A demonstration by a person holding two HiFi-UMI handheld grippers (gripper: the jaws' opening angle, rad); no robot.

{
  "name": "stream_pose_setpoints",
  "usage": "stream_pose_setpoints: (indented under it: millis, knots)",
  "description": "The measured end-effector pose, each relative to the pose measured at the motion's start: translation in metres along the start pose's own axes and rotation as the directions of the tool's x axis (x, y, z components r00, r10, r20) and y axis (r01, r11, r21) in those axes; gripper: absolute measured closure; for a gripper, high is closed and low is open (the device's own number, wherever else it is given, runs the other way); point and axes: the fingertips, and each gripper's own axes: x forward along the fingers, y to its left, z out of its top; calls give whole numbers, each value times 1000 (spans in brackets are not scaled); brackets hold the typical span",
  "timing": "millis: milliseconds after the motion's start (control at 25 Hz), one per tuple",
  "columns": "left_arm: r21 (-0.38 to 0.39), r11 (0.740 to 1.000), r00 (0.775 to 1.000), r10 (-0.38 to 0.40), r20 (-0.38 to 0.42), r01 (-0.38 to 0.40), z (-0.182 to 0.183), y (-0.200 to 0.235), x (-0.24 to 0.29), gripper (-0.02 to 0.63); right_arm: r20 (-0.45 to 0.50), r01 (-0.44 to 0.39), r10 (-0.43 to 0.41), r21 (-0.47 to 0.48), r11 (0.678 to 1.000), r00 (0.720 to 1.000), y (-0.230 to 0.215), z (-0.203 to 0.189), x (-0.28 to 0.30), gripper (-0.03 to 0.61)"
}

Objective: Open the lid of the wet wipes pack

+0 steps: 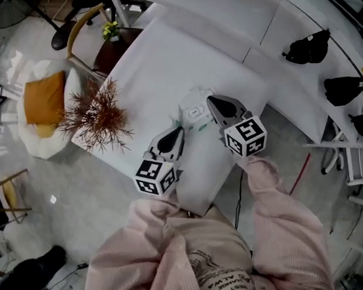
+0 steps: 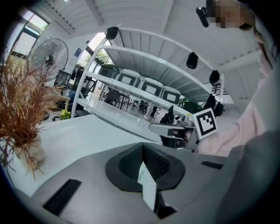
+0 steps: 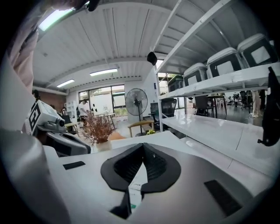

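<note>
The wet wipes pack (image 1: 195, 114) is white with green print and is held above the white table (image 1: 155, 61) between my two grippers. My left gripper (image 1: 179, 132) is shut on the pack's near left edge; in the left gripper view a thin white strip (image 2: 148, 184) is pinched between the closed jaws of that gripper (image 2: 142, 151). My right gripper (image 1: 210, 101) comes in from the right. Its jaws (image 3: 142, 153) are shut on a white tab (image 3: 135, 187) printed with the word OPEN. The rest of the pack is hidden in both gripper views.
A dried reddish plant (image 1: 97, 117) in a pale vase stands at the table's left edge. A chair with an orange cushion (image 1: 43, 99) is on the floor to the left. White shelving with black bags (image 1: 309, 47) runs along the right. A standing fan (image 3: 136, 101) is behind the table.
</note>
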Motion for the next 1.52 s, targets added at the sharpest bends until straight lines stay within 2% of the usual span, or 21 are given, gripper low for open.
stream_pose_setpoints:
  millis: [200,560,880,1160,1520]
  knots:
    - [60,998,998,-29,48,27,29,-13,-8,615,73,51,-54,37,998,996,5,21,-34,578]
    - [127,991,992,-58,109,44,62,-38,-38,615,174,84,-94,65,994,980,36,54,-89,578]
    - [178,983,987,-71,144,45,87,-46,-48,615,253,183,-210,126,975,944,35,64,-127,578]
    - [179,984,985,-55,165,25,93,-46,-55,615,278,230,-268,161,960,922,30,68,-150,578]
    - [183,983,983,-15,183,-19,99,-40,-60,615,302,251,-292,168,953,907,24,77,-162,578]
